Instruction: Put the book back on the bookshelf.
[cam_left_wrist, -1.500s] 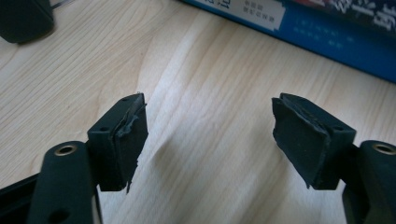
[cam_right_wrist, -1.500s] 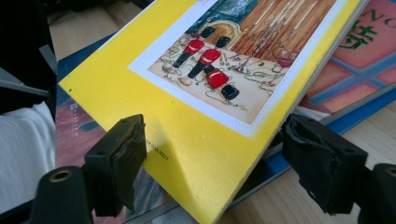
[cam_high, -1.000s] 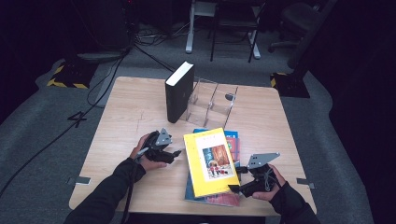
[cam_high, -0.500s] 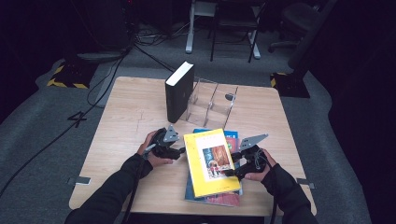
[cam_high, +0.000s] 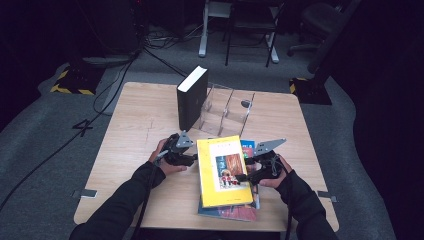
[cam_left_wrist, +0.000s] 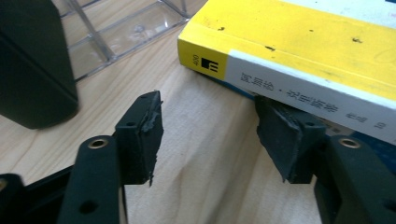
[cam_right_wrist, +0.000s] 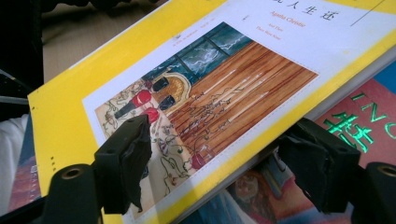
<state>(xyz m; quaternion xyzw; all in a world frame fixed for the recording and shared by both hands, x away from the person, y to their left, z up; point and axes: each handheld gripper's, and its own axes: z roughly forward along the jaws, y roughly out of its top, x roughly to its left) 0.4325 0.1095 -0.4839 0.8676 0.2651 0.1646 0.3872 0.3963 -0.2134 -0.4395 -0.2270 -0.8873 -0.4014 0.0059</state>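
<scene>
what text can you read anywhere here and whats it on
"Agatha Christie": on the white cover panel of the yellow paperback book, right gripper view.
"And Then There Were None": tiny line under it, barely legible.
Large Chinese characters at that cover's top edge: cut off, partly readable.
Chinese characters along the book's white spine: blurred.
Green Chinese characters on the red book underneath: cropped.

Table brightly lit from above, dark surroundings, high view soft, close-ups sharp
</scene>
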